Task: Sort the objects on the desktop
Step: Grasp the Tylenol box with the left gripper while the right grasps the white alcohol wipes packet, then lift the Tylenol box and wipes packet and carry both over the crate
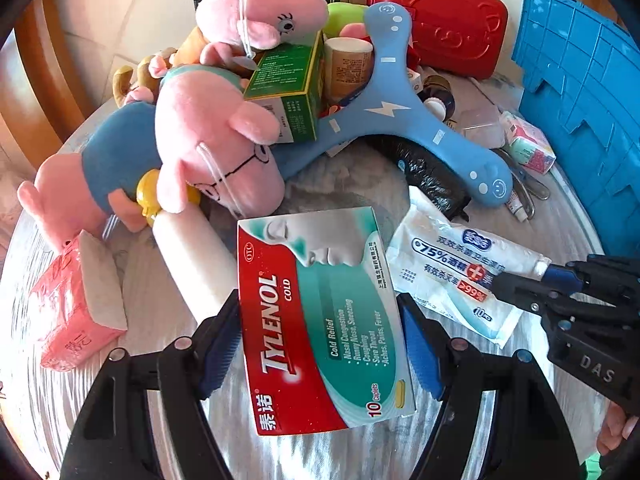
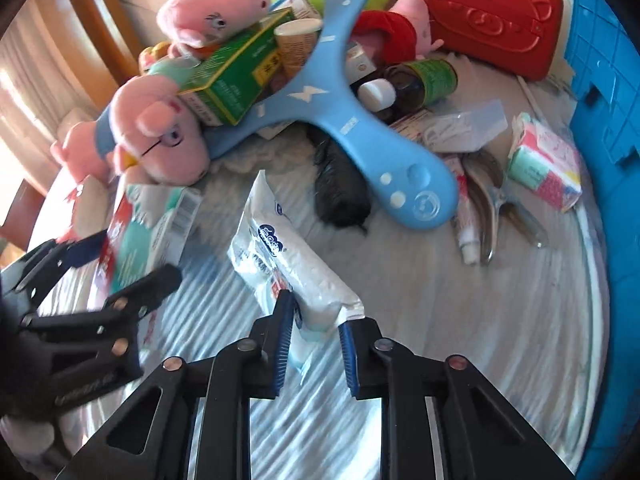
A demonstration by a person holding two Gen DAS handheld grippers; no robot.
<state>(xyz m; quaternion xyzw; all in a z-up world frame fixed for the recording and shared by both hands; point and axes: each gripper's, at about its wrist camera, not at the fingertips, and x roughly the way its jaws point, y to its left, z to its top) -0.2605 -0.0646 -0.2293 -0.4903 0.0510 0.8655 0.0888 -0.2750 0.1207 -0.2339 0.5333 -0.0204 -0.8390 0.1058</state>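
A red and teal Tylenol box (image 1: 320,312) sits between the blue pads of my left gripper (image 1: 320,302), which is shut on its long sides and holds it just above the pale tablecloth. The same box (image 2: 152,232) and left gripper (image 2: 120,272) appear blurred at the left of the right wrist view. My right gripper (image 2: 318,312) is shut on the near end of a white alcohol wipes packet (image 2: 288,264). Seen from the left wrist, the right gripper (image 1: 524,280) pinches the right edge of that packet (image 1: 448,276).
Behind lies a heap: a blue three-armed boomerang (image 1: 384,120), pink plush pigs (image 1: 216,148), a green box (image 1: 288,88), a brown bottle (image 2: 416,80), a black bag (image 2: 340,184). A red case (image 1: 444,20) and blue crate (image 1: 580,112) stand right. A pink tissue pack (image 1: 76,312) lies left.
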